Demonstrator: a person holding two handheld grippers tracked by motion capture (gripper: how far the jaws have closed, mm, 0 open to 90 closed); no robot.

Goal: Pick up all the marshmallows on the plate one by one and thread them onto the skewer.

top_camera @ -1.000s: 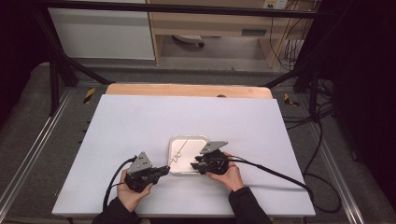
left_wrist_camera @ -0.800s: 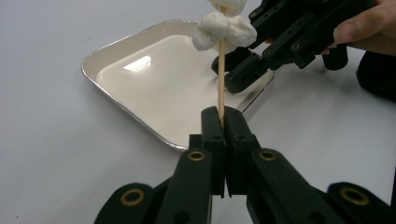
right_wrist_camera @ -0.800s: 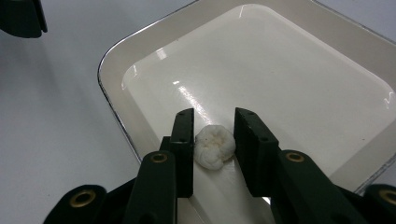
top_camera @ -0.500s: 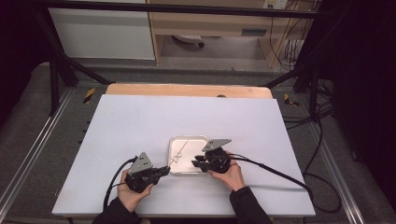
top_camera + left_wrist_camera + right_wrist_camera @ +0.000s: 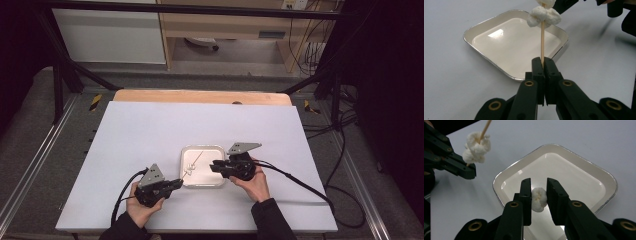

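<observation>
A marshmallow-laden skewer (image 5: 542,42) is pinched by the left gripper (image 5: 543,62); a loose marshmallow (image 5: 539,199) is pinched by the right gripper (image 5: 539,187), its jaws just closed, above the tray (image 5: 584,165).

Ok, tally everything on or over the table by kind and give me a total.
Grippers: 2, left gripper and right gripper
Trays: 1, tray
Skewers: 1, wooden skewer
White puffy pieces: 3, two on the skewer, one in the right gripper's jaws
Total: 7

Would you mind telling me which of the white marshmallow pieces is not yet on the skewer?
The single marshmallow piece between the right hand-held gripper's jaws, above the tray; the others sit threaded on the skewer.
</observation>
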